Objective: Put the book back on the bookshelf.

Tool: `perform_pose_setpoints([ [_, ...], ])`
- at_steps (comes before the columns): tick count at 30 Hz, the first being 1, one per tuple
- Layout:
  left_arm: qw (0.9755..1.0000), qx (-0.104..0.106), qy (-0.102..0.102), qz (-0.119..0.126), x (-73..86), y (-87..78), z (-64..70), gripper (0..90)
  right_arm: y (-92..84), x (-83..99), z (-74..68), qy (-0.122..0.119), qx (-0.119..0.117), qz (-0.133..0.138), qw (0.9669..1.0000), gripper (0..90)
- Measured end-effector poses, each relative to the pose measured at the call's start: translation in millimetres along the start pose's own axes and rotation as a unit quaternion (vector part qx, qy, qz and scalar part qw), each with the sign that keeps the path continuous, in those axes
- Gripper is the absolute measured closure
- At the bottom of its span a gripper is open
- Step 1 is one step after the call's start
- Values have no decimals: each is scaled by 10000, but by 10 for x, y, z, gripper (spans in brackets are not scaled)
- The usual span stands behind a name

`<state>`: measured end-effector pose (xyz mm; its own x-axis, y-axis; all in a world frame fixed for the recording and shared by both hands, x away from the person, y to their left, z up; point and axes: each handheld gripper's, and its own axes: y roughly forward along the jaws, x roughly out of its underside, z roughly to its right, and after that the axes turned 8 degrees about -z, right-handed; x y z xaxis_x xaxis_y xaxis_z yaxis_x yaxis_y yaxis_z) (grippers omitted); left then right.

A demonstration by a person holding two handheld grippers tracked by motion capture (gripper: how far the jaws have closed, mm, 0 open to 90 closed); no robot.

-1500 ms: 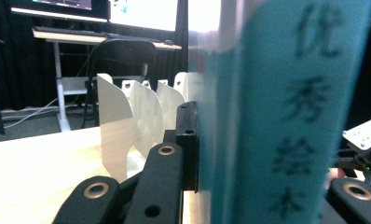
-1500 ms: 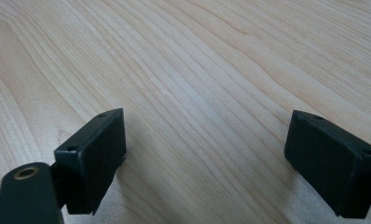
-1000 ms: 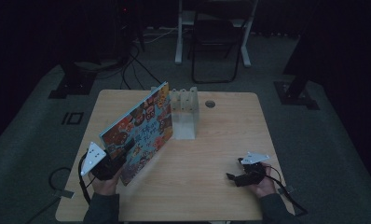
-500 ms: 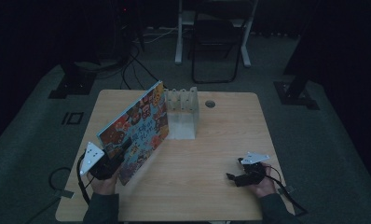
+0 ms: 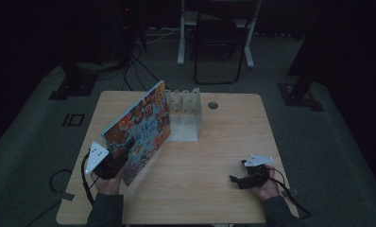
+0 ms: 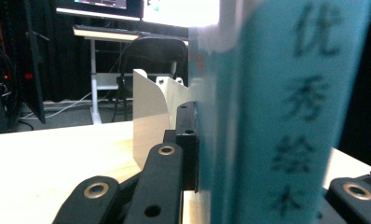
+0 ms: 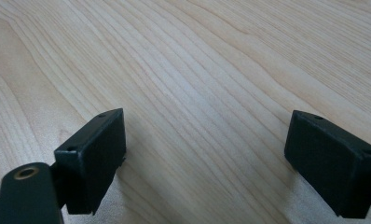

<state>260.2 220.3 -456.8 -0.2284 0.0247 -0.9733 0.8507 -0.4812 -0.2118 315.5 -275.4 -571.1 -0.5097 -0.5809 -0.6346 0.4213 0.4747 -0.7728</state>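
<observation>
Left tongs [image 5: 117, 158] clamp the picture book [image 5: 140, 127] at its lower edge — tilted up toward the white rack [image 5: 183, 116] at 12 o'clock; right tongs [image 5: 240, 176] gape wide over bare worktop [image 5: 214, 156].

One book [image 5: 141, 127], one white rack [image 5: 183, 116], two claws, one table [image 5: 214, 156]

high view: above, looks forward and down on desk [image 5: 214, 156] | left gripper view: low, faces rack [image 6: 148, 116], shared | right gripper view: close over desk
</observation>
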Motion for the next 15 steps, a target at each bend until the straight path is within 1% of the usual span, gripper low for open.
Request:
perform_pose_setpoints([
  [3, 10000, -80, 38, -28, -3, 29, 11, 815, 0, 0, 0, 0, 1, 1, 10000, 122],
  [8, 9999, -115, 67, -50, -7, 55, 21, 815, 0, 0, 0, -1, -1, 0, 10000, 122],
  [15, 9998, -188, 43, -51, -14, 118, 35, 815, 0, 0, -1, -7, -6, 2, 10000, 122],
])
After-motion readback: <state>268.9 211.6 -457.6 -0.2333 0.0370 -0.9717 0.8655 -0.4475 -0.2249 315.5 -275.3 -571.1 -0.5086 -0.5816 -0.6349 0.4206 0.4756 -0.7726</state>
